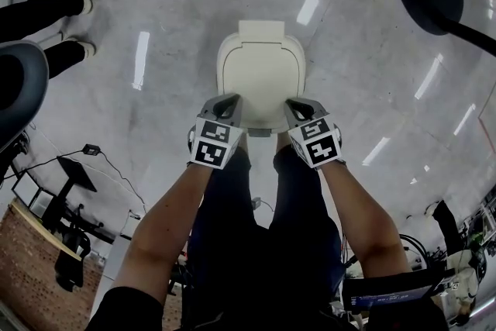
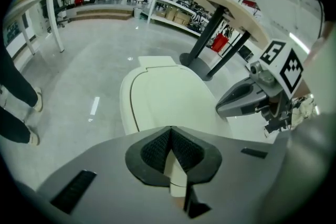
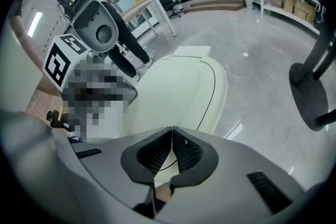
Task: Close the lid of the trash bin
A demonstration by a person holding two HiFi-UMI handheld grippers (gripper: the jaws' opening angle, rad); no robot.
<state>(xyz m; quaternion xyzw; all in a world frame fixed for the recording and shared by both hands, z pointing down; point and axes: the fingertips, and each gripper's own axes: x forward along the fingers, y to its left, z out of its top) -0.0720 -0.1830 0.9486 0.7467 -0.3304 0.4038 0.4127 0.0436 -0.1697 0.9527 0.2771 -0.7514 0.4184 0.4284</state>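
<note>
Bin lid (image 1: 261, 74) lies flat.
We see left claw (image 1: 232, 98) and right claw (image 1: 294, 102), each pressed together and empty, over its near edge.

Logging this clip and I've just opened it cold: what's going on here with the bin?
A person stands over a cream trash bin on a polished floor, holding a gripper in each hand. The left gripper and the right gripper both have their jaws together with nothing between them, and their tips are over the near edge of the lid. The lid lies flat on the bin, so it looks closed. Whether the tips touch it cannot be told.
</note>
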